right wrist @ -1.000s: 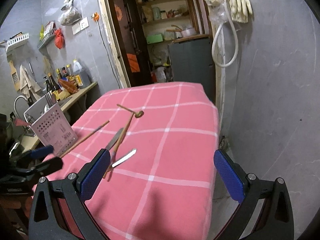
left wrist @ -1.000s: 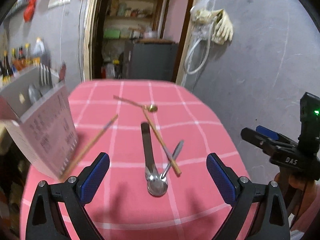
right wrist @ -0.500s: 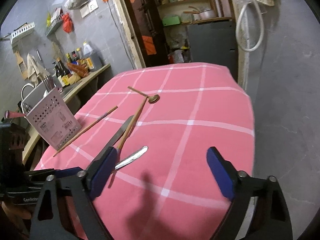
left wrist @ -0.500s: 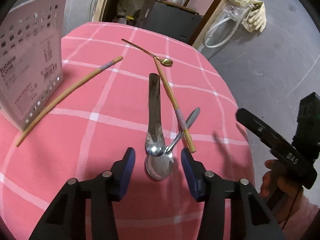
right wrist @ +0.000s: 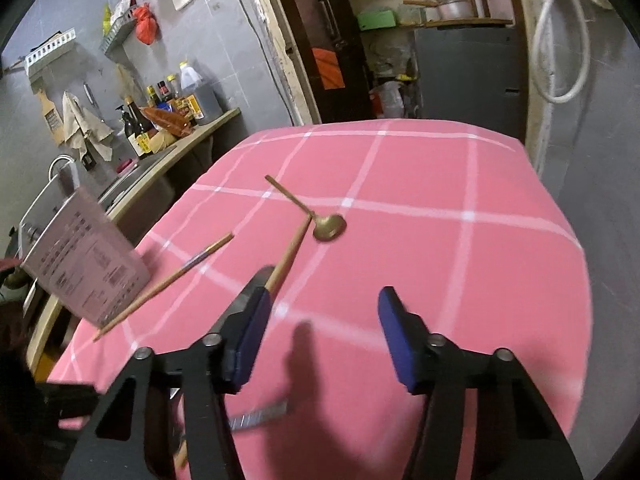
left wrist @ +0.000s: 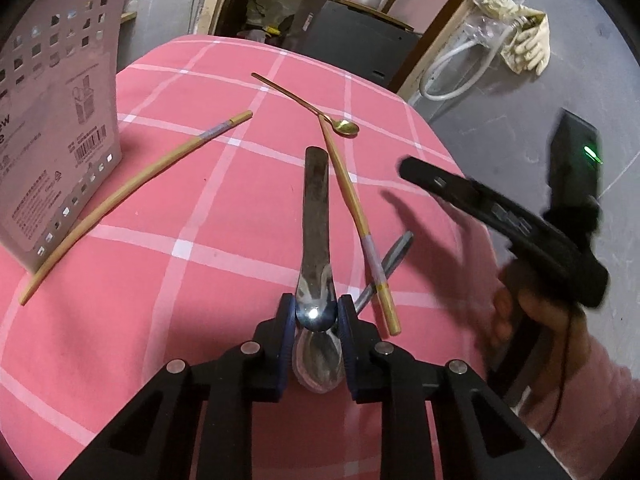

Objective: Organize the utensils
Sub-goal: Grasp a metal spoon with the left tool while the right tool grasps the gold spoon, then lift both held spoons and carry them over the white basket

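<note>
My left tool (left wrist: 316,314) has just been closing and now pinches the steel spoon (left wrist: 317,240) at its neck, the bowl on the pink-checked counter (left wrist: 200,280). My right tool (right wrist: 320,332) has also been closing — jaws still apart, nothing between them. A chopstick (left wrist: 352,200) lies beside the spoon; the white utensil holder (left wrist: 52,120) stands far left.

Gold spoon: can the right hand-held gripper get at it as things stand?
Probably yes. The gold spoon lies uncovered ahead of the right hand-held gripper, whose jaws are empty; only a chopstick tip lies beside its neck.
</note>
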Demonstrator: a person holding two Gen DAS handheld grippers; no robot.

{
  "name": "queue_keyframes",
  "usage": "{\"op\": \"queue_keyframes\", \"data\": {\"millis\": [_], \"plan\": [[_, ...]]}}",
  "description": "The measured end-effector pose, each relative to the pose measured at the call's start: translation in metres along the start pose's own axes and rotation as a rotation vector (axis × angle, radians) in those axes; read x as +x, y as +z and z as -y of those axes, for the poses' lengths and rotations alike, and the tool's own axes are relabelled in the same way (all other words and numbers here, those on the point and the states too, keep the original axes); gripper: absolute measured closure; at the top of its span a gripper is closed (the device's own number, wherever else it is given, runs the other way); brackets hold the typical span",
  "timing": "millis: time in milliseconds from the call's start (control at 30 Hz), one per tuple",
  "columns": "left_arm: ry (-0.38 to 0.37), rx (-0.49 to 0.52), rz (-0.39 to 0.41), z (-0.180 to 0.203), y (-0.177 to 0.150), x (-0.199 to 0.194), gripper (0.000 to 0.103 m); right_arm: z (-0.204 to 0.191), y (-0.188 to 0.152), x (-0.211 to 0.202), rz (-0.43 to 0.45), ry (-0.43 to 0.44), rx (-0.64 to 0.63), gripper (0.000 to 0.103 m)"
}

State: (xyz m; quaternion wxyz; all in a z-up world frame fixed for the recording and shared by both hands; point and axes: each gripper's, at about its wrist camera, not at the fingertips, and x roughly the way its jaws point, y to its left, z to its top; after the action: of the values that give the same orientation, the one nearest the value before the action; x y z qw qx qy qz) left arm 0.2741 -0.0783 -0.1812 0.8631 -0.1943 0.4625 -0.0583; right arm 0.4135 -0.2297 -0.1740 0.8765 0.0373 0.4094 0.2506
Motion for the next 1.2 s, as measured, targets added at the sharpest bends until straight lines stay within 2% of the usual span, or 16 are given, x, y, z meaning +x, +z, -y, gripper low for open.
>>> {"op": "queue_keyframes", "data": {"millis": [233, 367, 467, 533, 600, 733, 933, 1167, 1200], "plan": [[0.018, -0.016, 0.045, 0.001, 0.005, -0.009, 0.083, 0.007, 0.024, 0.049, -0.083, 0.03, 0.055, 0.075], [0.049, 0.024, 0.086, 0.006, 0.005, -0.017, 0.083, 0.006, 0.03, 0.064, -0.075, 0.047, 0.115, 0.078], [0.064, 0.043, 0.118, 0.009, 0.007, -0.023, 0.083, 0.005, 0.032, 0.072, -0.077, 0.029, 0.173, 0.088], [0.076, 0.057, 0.147, 0.011, 0.009, -0.029, 0.083, 0.006, 0.032, 0.075, -0.081, 0.014, 0.192, 0.098], [0.082, 0.071, 0.171, 0.014, 0.012, -0.035, 0.083, 0.007, 0.03, 0.076, -0.071, 0.03, 0.222, 0.101], [0.086, 0.077, 0.212, 0.016, 0.018, -0.046, 0.083, 0.005, 0.024, 0.057, -0.008, 0.01, 0.223, 0.101], [0.09, 0.096, 0.25, 0.019, 0.024, -0.06, 0.084, -0.01, 0.02, -0.001, 0.117, -0.06, 0.158, 0.101], [0.105, 0.151, 0.302, 0.027, 0.027, -0.08, 0.085, -0.015, 0.016, -0.059, 0.166, -0.124, 0.084, 0.101], [0.105, 0.159, 0.308, 0.027, 0.027, -0.083, 0.1, -0.019, 0.014, -0.068, 0.17, -0.133, 0.071, 0.101]]}}
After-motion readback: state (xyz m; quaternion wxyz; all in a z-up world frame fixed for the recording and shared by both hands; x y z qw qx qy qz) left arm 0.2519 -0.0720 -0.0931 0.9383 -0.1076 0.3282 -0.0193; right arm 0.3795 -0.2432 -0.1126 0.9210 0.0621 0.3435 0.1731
